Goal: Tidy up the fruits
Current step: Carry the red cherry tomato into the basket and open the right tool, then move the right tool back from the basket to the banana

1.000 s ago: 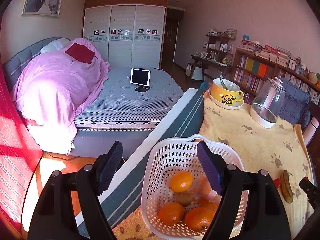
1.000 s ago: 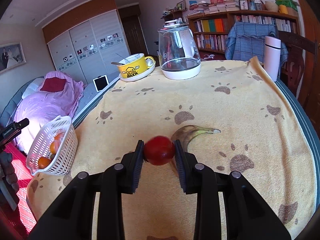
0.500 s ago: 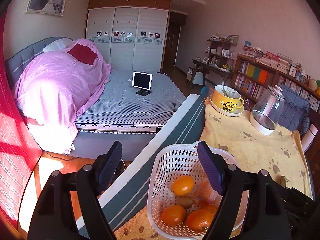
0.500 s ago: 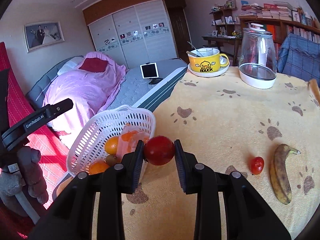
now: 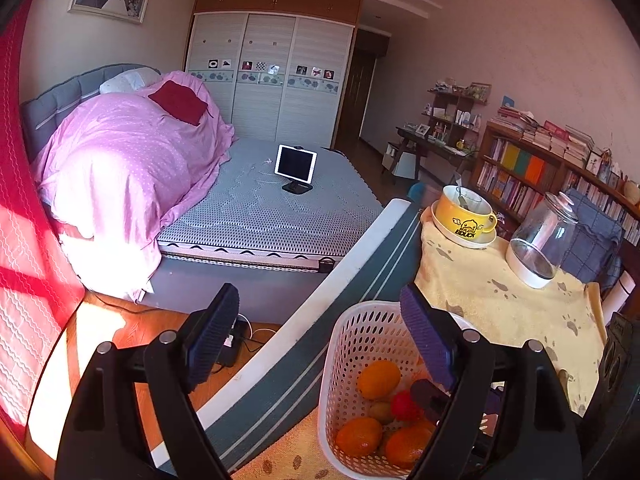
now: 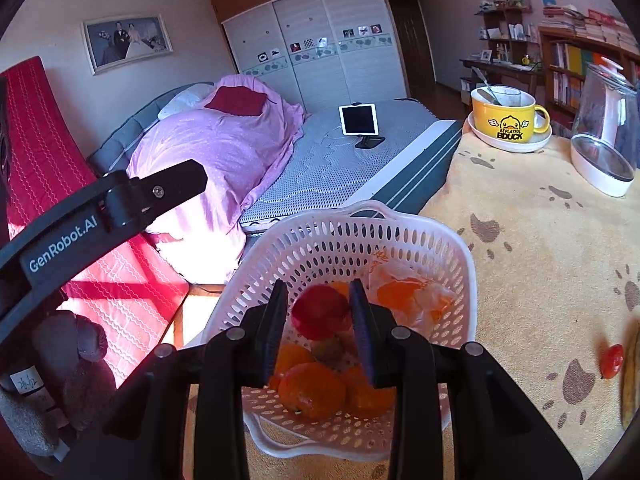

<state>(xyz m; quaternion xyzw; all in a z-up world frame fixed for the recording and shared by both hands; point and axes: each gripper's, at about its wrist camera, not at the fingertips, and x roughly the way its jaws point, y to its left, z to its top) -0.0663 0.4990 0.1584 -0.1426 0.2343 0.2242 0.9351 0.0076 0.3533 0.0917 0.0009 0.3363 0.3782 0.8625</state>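
Note:
A white lattice basket (image 6: 360, 210) (image 5: 360, 314) stands at the left edge of the yellow paw-print tablecloth (image 6: 540, 260). It holds several oranges (image 6: 312, 396) (image 5: 378, 378) and a brown kiwi-like fruit (image 6: 329, 353). My right gripper (image 6: 318, 320) is shut on a red round fruit (image 6: 320, 312) (image 5: 404, 405), held inside the basket's mouth just above the oranges. My left gripper (image 5: 316, 340) is open and empty, with its right finger over the basket's near rim. A small red tomato (image 6: 612, 361) and a banana (image 6: 630, 384) lie on the cloth at the right.
A yellow duck mug (image 6: 504, 120) (image 5: 464, 220) on a saucer and a glass jar (image 6: 604, 148) (image 5: 540, 240) stand at the far end of the table. A bed with a pink quilt (image 5: 132, 168) lies beyond the table's left edge. Bookshelves (image 5: 560, 160) line the right wall.
My right gripper has carried the red fruit left from beside the banana to over the basket and down into its mouth. The left gripper stays open and has drifted slightly left.

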